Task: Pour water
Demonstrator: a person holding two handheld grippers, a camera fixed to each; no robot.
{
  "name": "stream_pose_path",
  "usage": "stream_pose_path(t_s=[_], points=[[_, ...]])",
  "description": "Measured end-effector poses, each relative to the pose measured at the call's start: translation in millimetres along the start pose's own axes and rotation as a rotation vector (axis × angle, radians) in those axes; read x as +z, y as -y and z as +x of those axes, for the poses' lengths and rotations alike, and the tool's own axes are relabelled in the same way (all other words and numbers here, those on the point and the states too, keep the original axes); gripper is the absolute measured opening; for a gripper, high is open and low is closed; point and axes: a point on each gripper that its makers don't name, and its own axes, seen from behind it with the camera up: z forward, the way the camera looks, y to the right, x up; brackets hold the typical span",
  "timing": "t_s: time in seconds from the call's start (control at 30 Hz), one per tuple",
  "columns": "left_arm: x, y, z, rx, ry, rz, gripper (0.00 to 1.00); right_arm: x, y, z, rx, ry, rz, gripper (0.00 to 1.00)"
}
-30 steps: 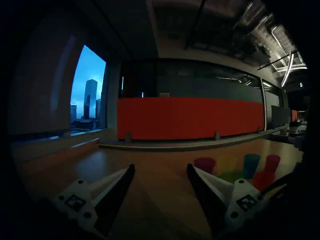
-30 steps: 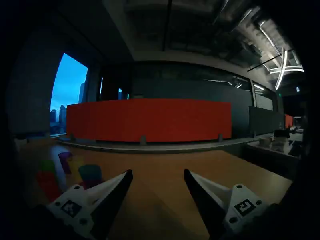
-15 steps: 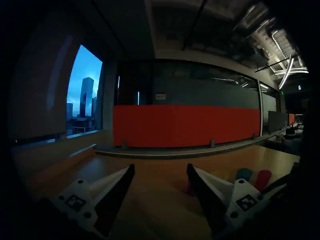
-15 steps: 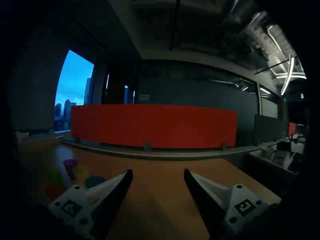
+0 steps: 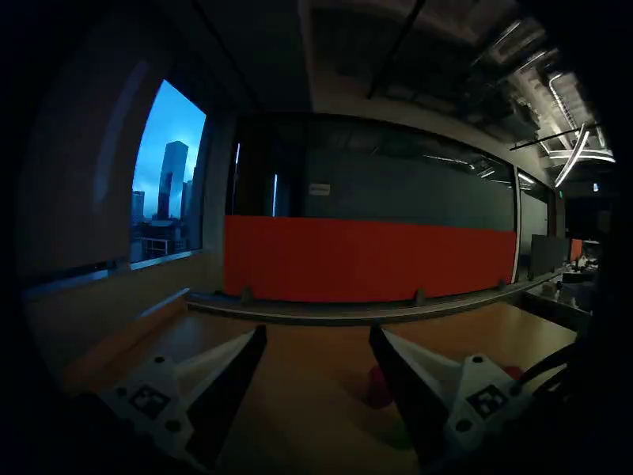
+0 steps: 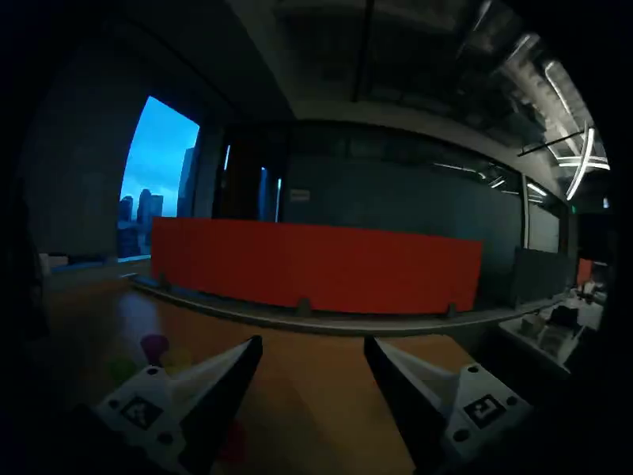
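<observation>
The right gripper view takes in the cups spread out. The purple cup (image 6: 154, 346) stands on the wooden table (image 6: 316, 396) out to the left of the left finger. The yellow cup (image 6: 179, 358) is just beside it and the green cup (image 6: 123, 368) a little nearer the camera — all dim, their shapes soft. A red cup (image 6: 233, 443) sits low in the gap, against the inner edge of that same finger and partly hidden by it. The left gripper view has the purple cup (image 5: 378, 388) on the other side, tucked against the inner edge of its right finger, which covers part of it. Whether cup and finger touch cannot be told.

Ahead of both pairs of jaws, past the far edge of the table, a long red partition (image 5: 364, 257) runs across, with a dark glass wall above it. A window (image 5: 168, 190) with towers against a blue sky lies up and to the left of the jaws. Strip lights (image 6: 581, 158) glow up to the right. Beyond its right finger, the right gripper view has a neighbouring desk (image 6: 554, 328) with small things on it.

The left gripper (image 5: 316, 332) hangs above the table with its jaws spread wide, clasping nothing. The right gripper (image 6: 312, 342) is alike — jaws wide apart, gripping nothing.
</observation>
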Motion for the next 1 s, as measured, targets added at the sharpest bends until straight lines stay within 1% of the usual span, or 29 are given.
stream_pose_path(t_s=[0.17, 0.27, 0.37, 0.67, 0.77, 0.87, 1.0], points=[[4.1, -6.5, 23.1, 0.019, -0.014, -0.029, 0.97, 3.7, 6.7, 22.1, 0.037, -0.001, 0.029, 0.99], [5.2, -7.6, 37.1, 0.032, -0.025, -0.035, 0.97, 6.6, 6.7, 33.5, 0.046, -0.001, 0.032, 0.99], [6.7, -6.0, 47.7, 0.038, -0.029, -0.032, 0.97, 8.9, 6.5, 46.7, 0.043, -0.002, 0.034, 0.99], [12.1, -1.9, 73.1, 0.034, -0.027, -0.033, 0.96, 13.9, 5.5, 80.6, 0.020, -0.013, 0.028, 0.99], [13.3, -2.0, 79.6, 0.027, -0.024, -0.034, 0.96, 15.5, 3.9, 84.7, 0.021, -0.010, 0.022, 0.99], [15.9, -4.2, 80.5, 0.017, -0.011, -0.046, 0.96, 18.6, 2.2, 84.0, 0.030, -0.002, 0.021, 0.99], [20.7, -10.0, 79.7, -0.005, 0.019, -0.070, 0.96, 22.2, -1.5, 82.9, 0.042, 0.010, 0.017, 0.99]])
